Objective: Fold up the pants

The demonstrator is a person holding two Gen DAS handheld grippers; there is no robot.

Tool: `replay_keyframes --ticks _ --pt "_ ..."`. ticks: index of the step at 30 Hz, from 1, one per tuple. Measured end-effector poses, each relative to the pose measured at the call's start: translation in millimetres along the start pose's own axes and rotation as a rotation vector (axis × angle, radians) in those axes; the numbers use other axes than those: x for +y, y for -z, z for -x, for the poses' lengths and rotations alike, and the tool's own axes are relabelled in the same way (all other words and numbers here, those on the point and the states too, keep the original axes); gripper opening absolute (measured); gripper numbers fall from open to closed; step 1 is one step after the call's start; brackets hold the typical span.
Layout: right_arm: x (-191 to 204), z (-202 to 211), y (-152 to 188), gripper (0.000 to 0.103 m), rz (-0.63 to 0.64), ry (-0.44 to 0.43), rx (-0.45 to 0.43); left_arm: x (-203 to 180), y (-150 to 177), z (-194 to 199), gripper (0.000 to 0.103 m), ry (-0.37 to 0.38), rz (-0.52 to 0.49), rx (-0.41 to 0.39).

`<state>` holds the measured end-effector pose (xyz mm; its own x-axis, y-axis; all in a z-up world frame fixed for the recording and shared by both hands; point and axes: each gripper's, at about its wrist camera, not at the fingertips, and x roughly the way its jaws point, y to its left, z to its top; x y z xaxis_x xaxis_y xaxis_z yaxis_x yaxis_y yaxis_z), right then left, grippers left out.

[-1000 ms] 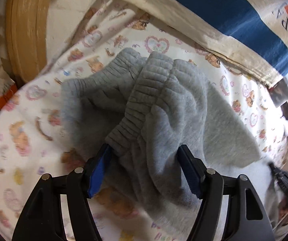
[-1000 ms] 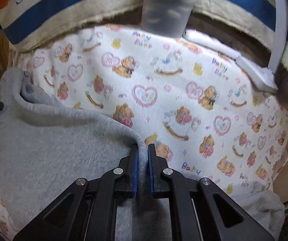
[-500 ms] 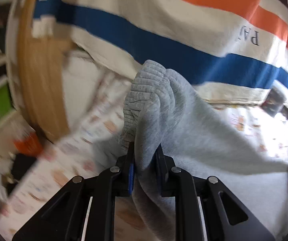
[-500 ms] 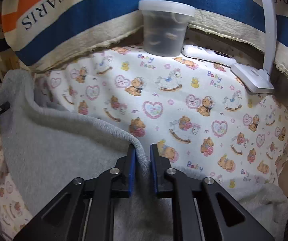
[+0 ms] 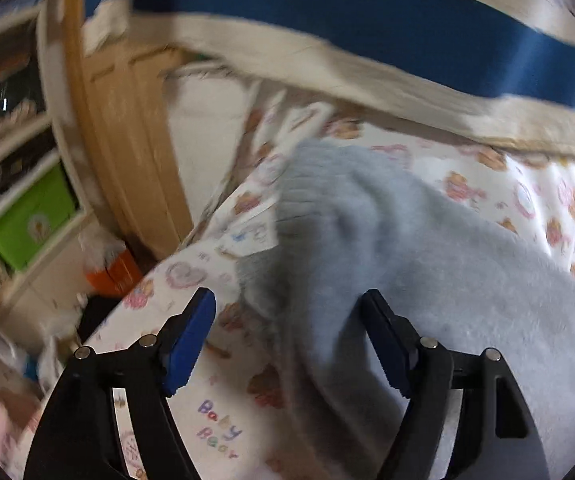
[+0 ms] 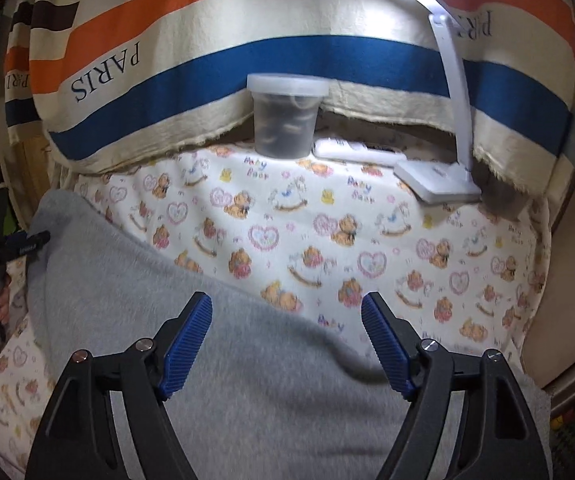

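Fuzzy matt grey knit pants (image 6: 215, 364), printed cotton sheet (image 6: 367, 240), translucent plastic tub (image 6: 285, 116), ribbed blue tool pads (image 6: 185, 346)

Grey fleece pants (image 6: 191, 344), ribbed cuff (image 5: 307, 196) bunched, spread loosely over the teddy-print sheet (image 6: 367, 240).

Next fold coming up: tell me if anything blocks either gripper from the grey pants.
Nothing visible does. The left gripper and right gripper are open right over the grey pants; the plastic tub and lamp stand apart behind.
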<state>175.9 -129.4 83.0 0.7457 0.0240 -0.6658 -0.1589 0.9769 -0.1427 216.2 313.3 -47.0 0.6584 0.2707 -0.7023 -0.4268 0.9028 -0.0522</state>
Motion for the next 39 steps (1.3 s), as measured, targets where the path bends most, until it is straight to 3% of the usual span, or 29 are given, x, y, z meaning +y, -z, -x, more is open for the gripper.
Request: replay_keyframes --ticks 3,9,14,20,25,27,28,30,32,39 --pt "-10 14 22 0.079 -0.005 -0.020 0.023 19 -3 6 0.074 0.070 0.081 0.021" --pt "-27 39 60 0.085 -0.019 0.048 -0.029 10 -6 23 0.076 0.061 0.032 0.002" --pt "-35 35 68 0.085 -0.033 0.109 -0.078 32 -8 6 0.077 0.081 0.116 0.052" --pt "-42 15 71 0.085 -0.133 0.016 -0.062 52 -3 -18 0.077 0.262 0.237 0.126" --pt "-44 7 77 0.085 -0.134 0.000 -0.053 46 2 -38 0.078 0.290 0.277 0.130" --pt "-47 7 79 0.085 -0.145 -0.011 -0.053 34 4 -40 0.078 0.251 0.237 0.094" --pt "-48 6 79 0.085 -0.149 -0.017 -0.052 26 4 -41 0.075 0.231 0.197 0.101" --pt "-50 5 81 0.085 -0.154 -0.022 -0.048 16 5 -37 0.043 0.205 0.142 0.087" --pt "-52 3 83 0.085 -0.159 -0.025 -0.040 9 5 -30 0.027 0.203 0.102 0.058" --pt "-62 -1 86 0.085 -0.203 -0.039 -0.016 -15 3 8 0.022 0.108 -0.042 -0.079"
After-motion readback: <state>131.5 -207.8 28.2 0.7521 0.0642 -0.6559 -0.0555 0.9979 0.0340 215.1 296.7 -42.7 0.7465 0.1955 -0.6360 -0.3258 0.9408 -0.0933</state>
